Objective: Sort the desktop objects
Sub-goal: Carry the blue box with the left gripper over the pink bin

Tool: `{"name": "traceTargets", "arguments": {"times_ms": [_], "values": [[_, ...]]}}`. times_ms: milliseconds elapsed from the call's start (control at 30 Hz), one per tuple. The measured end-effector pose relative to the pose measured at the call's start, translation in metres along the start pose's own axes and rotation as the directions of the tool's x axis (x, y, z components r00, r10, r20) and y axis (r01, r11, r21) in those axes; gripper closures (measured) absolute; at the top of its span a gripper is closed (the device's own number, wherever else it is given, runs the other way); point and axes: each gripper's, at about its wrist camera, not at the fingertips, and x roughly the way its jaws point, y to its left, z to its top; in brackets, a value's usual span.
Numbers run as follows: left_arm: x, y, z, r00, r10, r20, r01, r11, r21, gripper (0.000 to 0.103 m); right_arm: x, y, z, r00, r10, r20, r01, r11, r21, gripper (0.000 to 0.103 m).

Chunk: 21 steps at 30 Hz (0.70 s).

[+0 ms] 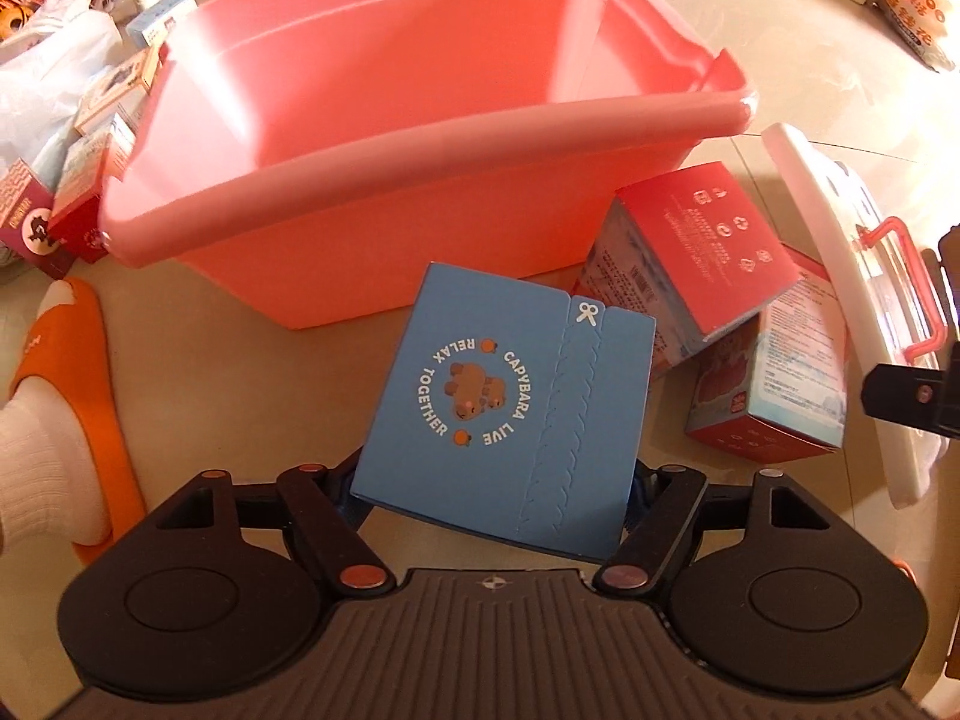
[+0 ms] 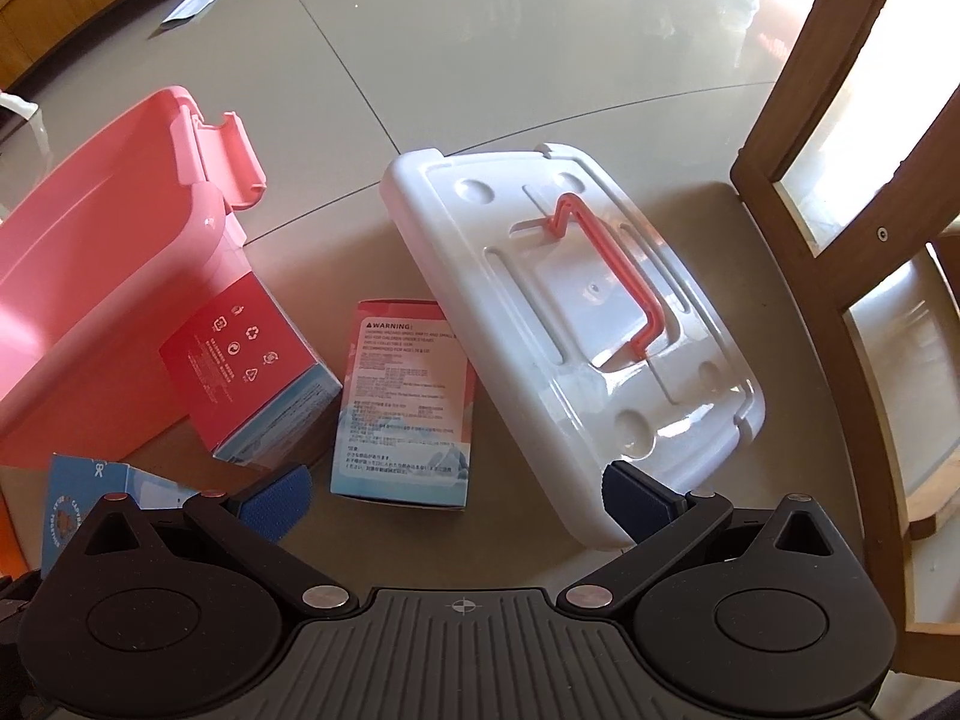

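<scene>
My left gripper (image 1: pixel 492 498) is shut on a blue capybara box (image 1: pixel 504 402) and holds it above the floor, just in front of the pink storage bin (image 1: pixel 384 138), which is open and looks empty inside. My right gripper (image 2: pixel 456 498) is open and empty, hovering over a red and blue box (image 2: pixel 408 408) lying flat on the floor. A second red box (image 2: pixel 252 360) leans against the bin (image 2: pixel 90 276). Both boxes also show in the left wrist view, the leaning one (image 1: pixel 690 258) and the flat one (image 1: pixel 774 384). The blue box edge shows at lower left of the right wrist view (image 2: pixel 90 492).
The bin's white lid (image 2: pixel 576 324) with a pink handle lies on the floor right of the boxes. A wooden chair (image 2: pixel 840 240) stands at the right. Several more small boxes (image 1: pixel 90 138) are piled left of the bin. A foot in an orange slipper (image 1: pixel 66 396) is at the left.
</scene>
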Motion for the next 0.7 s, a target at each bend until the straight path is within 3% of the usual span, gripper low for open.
{"name": "traceTargets", "arguments": {"times_ms": [133, 333, 400, 700], "values": [[-0.025, 0.002, -0.006, 1.0, 0.004, 0.019, -0.004, 1.0, -0.031, 0.027, -0.007, -0.003, -0.003, 1.0, 0.006, 0.004, -0.006, 1.0, -0.004, 0.0], [-0.012, -0.055, 0.02, 0.996, 0.046, 0.078, -0.046, 0.999, -0.004, 0.029, -0.012, -0.003, -0.009, 1.0, 0.005, -0.003, -0.005, 0.999, -0.035, 0.0], [-0.03, -0.062, 0.02, 0.995, 0.041, 0.091, -0.039, 0.999, -0.028, 0.03, -0.013, -0.002, -0.012, 1.0, 0.008, -0.009, -0.008, 0.999, -0.046, 0.0], [-0.069, -0.063, 0.029, 0.985, 0.042, 0.168, -0.032, 0.997, -0.065, 0.03, -0.017, -0.008, -0.014, 1.0, 0.02, -0.02, -0.021, 0.999, -0.046, 0.0]]}}
